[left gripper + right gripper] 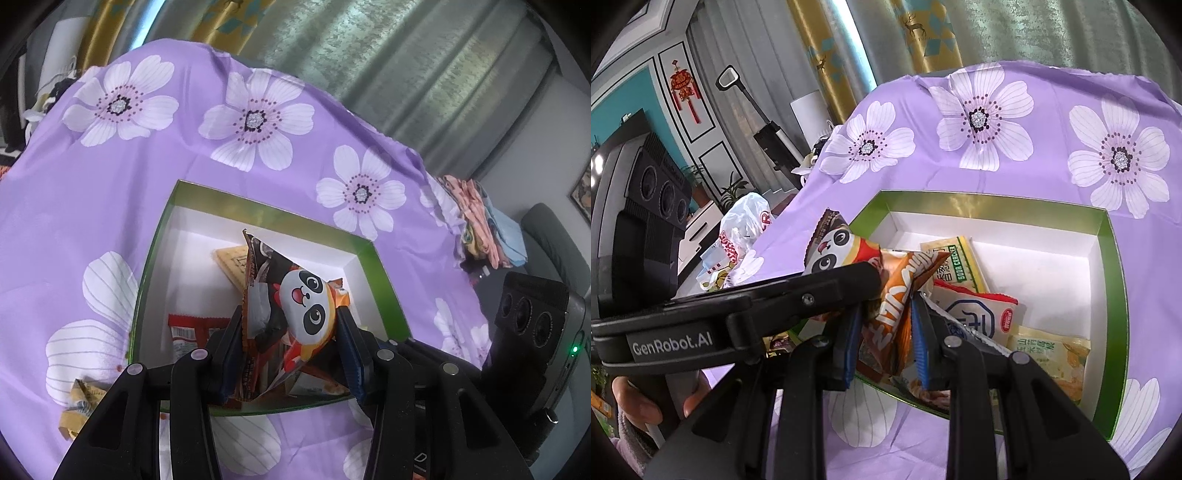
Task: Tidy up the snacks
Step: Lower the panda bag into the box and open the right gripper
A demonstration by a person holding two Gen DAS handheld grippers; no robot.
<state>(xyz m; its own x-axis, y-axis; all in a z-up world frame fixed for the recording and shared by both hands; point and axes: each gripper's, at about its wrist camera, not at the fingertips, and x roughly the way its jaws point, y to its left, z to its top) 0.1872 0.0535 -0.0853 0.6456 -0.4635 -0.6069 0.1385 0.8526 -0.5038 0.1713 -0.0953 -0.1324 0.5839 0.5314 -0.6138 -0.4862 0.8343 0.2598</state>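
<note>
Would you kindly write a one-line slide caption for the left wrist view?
Left gripper holds a panda snack packet above the green-rimmed box on the purple floral cloth.

— What covers the table?
— A purple cloth [155, 206] printed with big white flowers, draped over its far edge.
— And behind it?
— Grey-green curtains [424, 66] with a gold panel [820, 62] (deer printed on it). Left of the table's corner sit a white plastic bag [748, 221] and a red Chinese knot [683, 88] on the wall.
</note>
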